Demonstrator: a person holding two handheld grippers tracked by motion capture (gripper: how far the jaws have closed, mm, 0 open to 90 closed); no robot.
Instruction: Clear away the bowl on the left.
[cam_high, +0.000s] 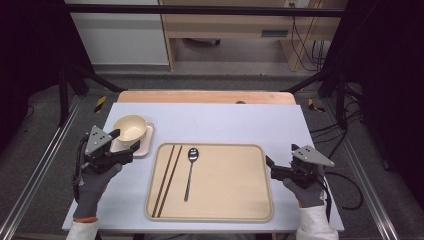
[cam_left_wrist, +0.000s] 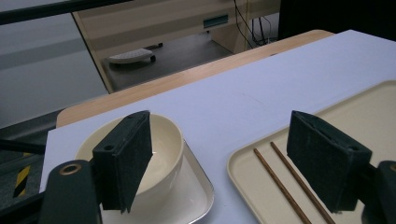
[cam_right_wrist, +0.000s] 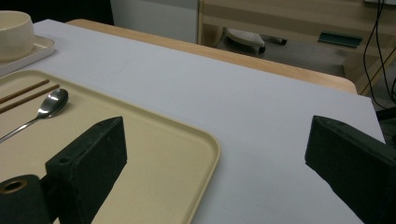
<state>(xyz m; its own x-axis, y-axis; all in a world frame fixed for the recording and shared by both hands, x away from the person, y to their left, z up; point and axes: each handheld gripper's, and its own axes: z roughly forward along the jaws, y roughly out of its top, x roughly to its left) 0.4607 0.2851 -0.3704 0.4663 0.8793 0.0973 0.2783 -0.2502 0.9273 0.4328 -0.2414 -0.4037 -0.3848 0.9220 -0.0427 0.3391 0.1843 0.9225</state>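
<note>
A beige tray (cam_high: 225, 200) lies in the middle of the white table. A pair of brown chopsticks (cam_high: 167, 177) rests along its left side, and a metal spoon (cam_high: 190, 172) lies beside them, bowl end away from me. Left of the tray, a cream bowl (cam_high: 131, 127) sits on a small square plate (cam_high: 145, 146). My left gripper (cam_high: 126, 140) is open just in front of the bowl and holds nothing. In the left gripper view, one jaw stands before the bowl (cam_left_wrist: 163, 149) and the other over the chopsticks (cam_left_wrist: 280, 179). My right gripper (cam_high: 270, 167) is open and empty at the tray's right rim (cam_right_wrist: 154, 154).
The white table cover (cam_high: 225, 122) ends at a wooden strip (cam_high: 205, 96) along the far side. Black frame posts (cam_high: 64, 95) stand at both far corners. Cables (cam_high: 345, 187) trail on the floor to the right. A wooden desk (cam_high: 240, 25) stands beyond the table.
</note>
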